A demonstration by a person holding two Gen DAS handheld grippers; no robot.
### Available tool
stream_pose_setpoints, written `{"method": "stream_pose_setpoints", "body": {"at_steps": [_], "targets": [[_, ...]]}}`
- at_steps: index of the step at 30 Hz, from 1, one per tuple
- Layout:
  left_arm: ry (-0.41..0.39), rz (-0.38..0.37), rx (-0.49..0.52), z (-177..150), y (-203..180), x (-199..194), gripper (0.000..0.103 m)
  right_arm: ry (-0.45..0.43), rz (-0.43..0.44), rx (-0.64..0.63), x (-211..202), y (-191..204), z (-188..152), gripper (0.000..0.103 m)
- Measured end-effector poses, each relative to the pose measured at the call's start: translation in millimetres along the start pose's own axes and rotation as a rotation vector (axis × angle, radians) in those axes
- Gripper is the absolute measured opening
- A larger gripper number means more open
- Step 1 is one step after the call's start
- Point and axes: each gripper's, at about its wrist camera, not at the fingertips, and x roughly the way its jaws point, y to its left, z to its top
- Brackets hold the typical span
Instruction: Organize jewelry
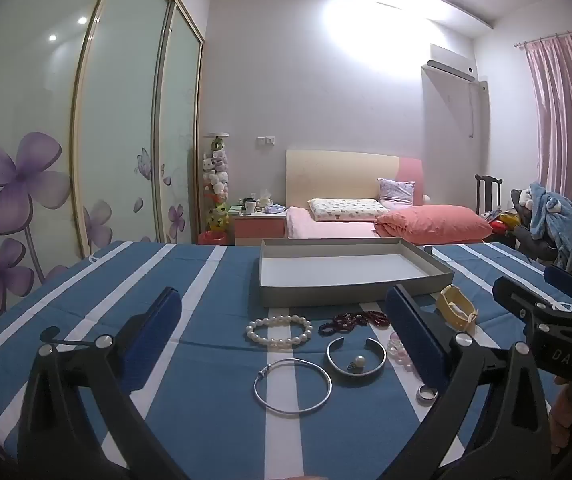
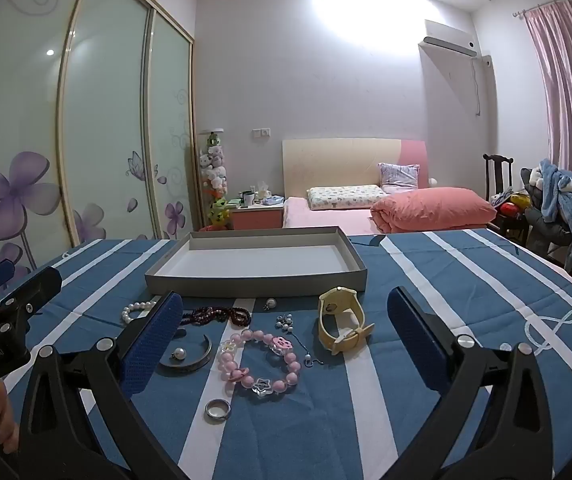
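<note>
1. While both claws hang spread and empty, left claw (image 1: 281,330) faces the pearls (image 1: 279,332) and bangle (image 1: 292,386)
2. Right claw (image 2: 286,330) is nearer the pink beads (image 2: 259,362) and watch (image 2: 342,326)
3. Tray (image 2: 253,280) lies empty beyond, on the desk (image 2: 466,300)

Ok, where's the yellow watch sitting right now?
In the right wrist view, the yellow watch lies on the striped cloth just before the tray's right front corner, right of the pink bead bracelet.

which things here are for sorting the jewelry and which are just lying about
For the job: grey tray, pearl bracelet, thin bangle, cuff, pink bead bracelet, ring, yellow watch.
Lying about: pink pillow, blue robe, plush toys.
</note>
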Motion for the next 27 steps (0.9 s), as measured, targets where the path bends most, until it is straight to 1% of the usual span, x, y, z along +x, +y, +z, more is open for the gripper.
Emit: {"method": "stream_pose_setpoints", "body": {"at_steps": [27], "targets": [[0.003, 0.004, -0.005, 1.0, 1.4, 0.8, 0.099, 0.000, 0.000, 0.002, 0.7, 0.5, -0.8, 0.101]]}}
